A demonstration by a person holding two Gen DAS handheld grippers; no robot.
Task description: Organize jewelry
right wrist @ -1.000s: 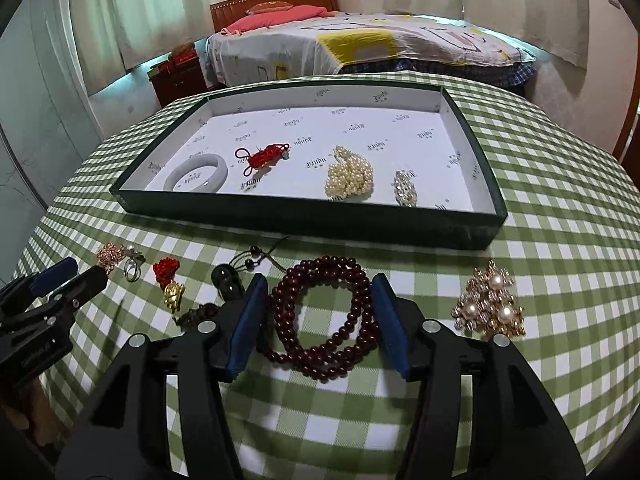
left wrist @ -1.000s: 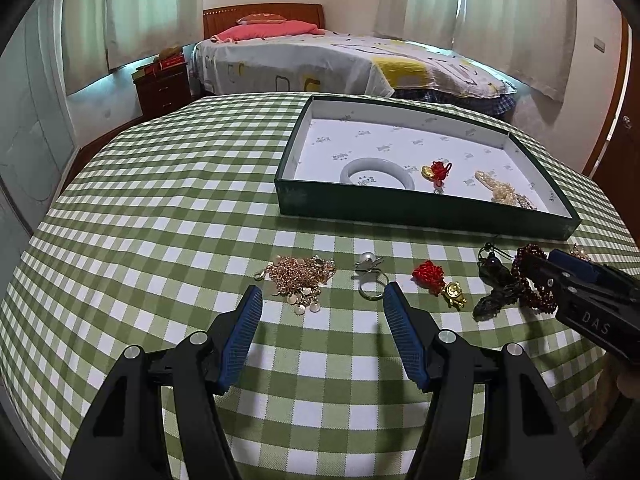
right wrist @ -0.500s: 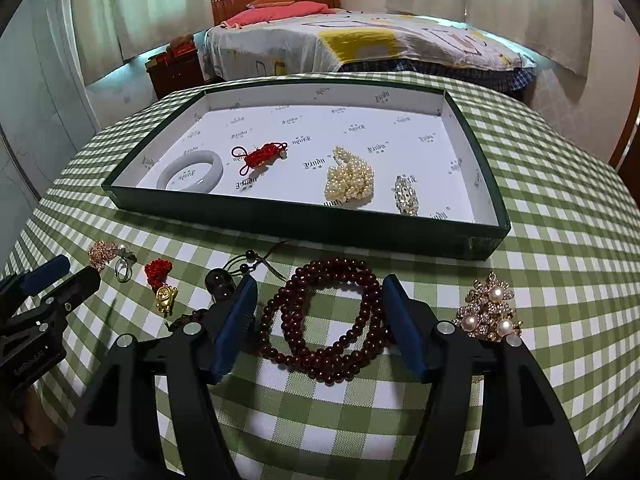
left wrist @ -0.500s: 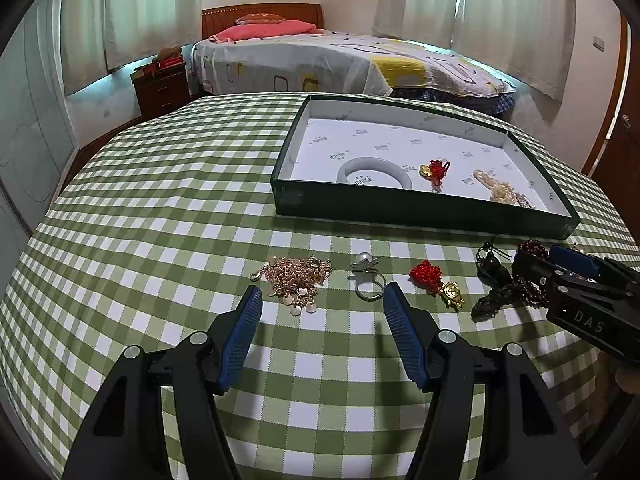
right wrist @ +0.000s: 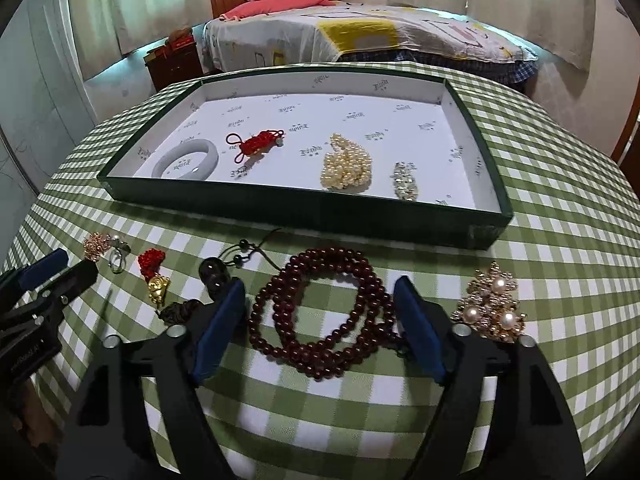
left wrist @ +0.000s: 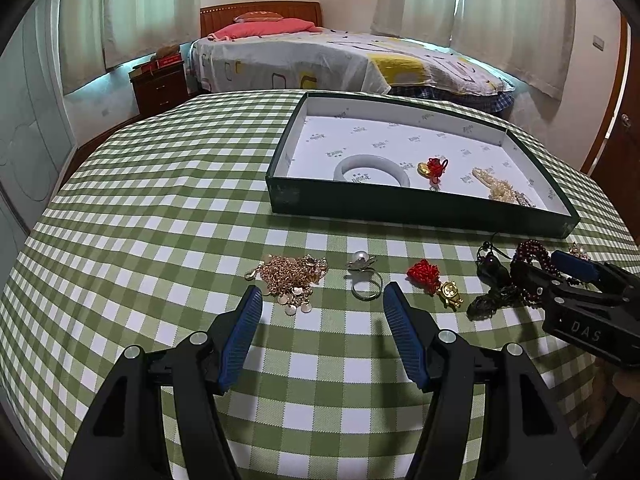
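Note:
My right gripper (right wrist: 320,282) stands open low over the checked tablecloth, its fingers on either side of a dark red bead string (right wrist: 328,312) and not pressing on it. My left gripper (left wrist: 322,296) is open and holds nothing; just beyond its tips lie a gold chain (left wrist: 292,274) and a pearl ring (left wrist: 364,276). A red knot with a gold charm (left wrist: 434,280) and a black cord pendant (left wrist: 490,276) lie between the two grippers. The green tray (right wrist: 280,208) holds a pale bangle (right wrist: 186,160), a red knot (right wrist: 256,144), pearls (right wrist: 348,164) and a crystal piece (right wrist: 405,180).
A gold brooch with pearls (right wrist: 490,308) lies to the right of my right gripper. Behind the round table are a bed (left wrist: 320,60), a wooden nightstand (left wrist: 160,84) and curtained windows. The tray's right half has bare white lining.
The right gripper's jaws have widened around the bead string. The left gripper and the jewelry on the cloth have stayed where they were.

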